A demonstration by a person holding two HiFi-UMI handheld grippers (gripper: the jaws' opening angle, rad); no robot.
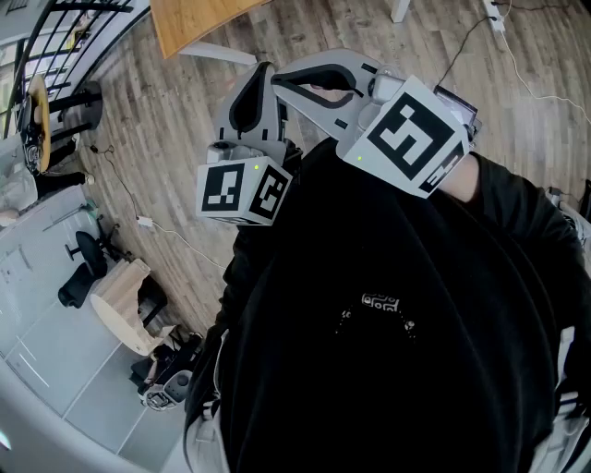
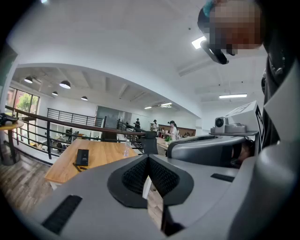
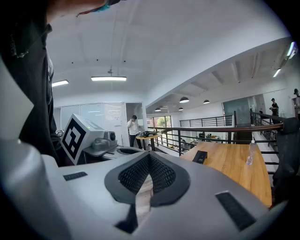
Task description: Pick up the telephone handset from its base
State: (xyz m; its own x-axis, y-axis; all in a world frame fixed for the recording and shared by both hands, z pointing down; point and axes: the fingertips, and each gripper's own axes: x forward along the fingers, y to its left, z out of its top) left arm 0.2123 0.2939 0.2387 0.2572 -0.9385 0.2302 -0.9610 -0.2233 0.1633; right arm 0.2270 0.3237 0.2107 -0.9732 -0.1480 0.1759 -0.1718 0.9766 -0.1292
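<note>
Telephone point(image 2: 82, 157) lying on wooden table point(image 2: 107, 151) | left tongs point(image 2: 148, 157) pressed together, empty | right tongs point(image 3: 149, 155) pressed together, empty

An open-plan office on a loft level: black railing point(image 3: 206, 127), long wooden counter point(image 3: 234, 161), strip ceiling lights point(image 3: 108, 78), glass partitions point(image 3: 101, 117), people point(image 2: 172, 129) standing by distant desks.

Left tongs point(image 2: 148, 159) closed on nothing; a wooden table point(image 2: 105, 157) stands beyond them.

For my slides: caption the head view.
Left gripper and right gripper, shut and empty, held at the person's chest over wood floor.
</note>
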